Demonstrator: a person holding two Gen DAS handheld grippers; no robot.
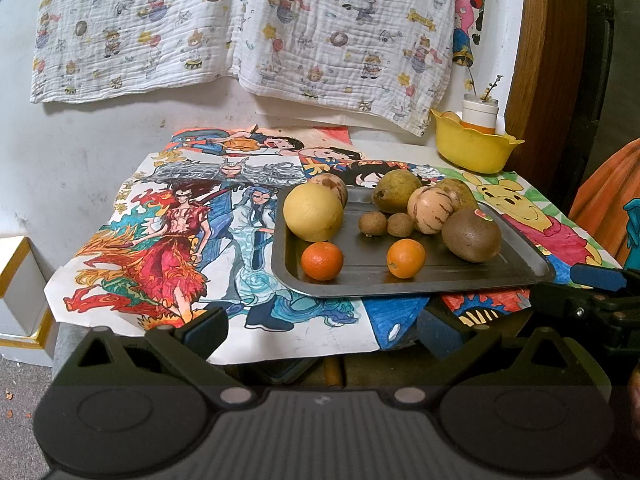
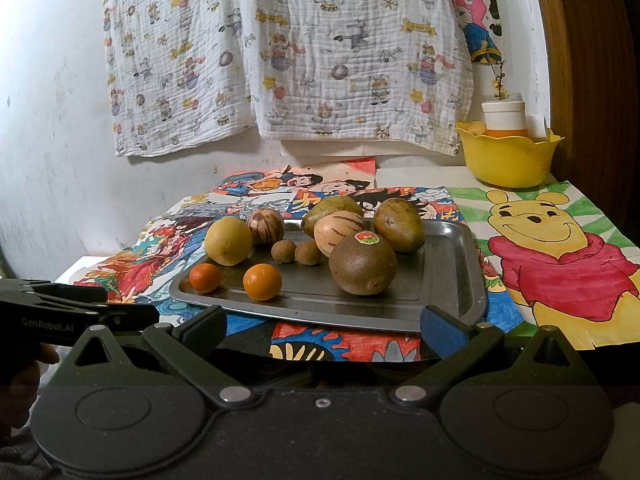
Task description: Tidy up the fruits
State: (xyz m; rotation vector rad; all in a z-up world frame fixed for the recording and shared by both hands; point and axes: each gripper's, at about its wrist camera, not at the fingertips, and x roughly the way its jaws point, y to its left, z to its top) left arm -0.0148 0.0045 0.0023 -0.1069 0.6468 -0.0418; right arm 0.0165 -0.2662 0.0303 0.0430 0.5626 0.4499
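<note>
A steel tray (image 1: 520, 248) (image 2: 452, 264) lies on a table covered with coloured drawings. On it sit a large yellow citrus (image 1: 313, 212) (image 2: 228, 241), two small oranges (image 1: 322, 261) (image 1: 405, 258) (image 2: 205, 277) (image 2: 262, 281), two small brown longans (image 1: 373, 223) (image 2: 283, 251), a brown kiwi with a sticker (image 1: 472, 234) (image 2: 363, 265), striped pepino melons (image 1: 430, 210) (image 2: 339, 231) and greenish pears (image 1: 396, 191) (image 2: 399, 225). My left gripper (image 1: 322, 330) stands open before the table's near edge. My right gripper (image 2: 322, 326) is open at the tray's front rim, holding nothing.
A yellow bowl (image 1: 472, 148) (image 2: 508, 158) with a white jar and fruit stands at the back right. A printed cloth (image 1: 240, 28) hangs on the wall behind. A Winnie-the-Pooh drawing (image 2: 556, 256) covers the right of the table. A wooden frame (image 1: 548, 60) borders the right.
</note>
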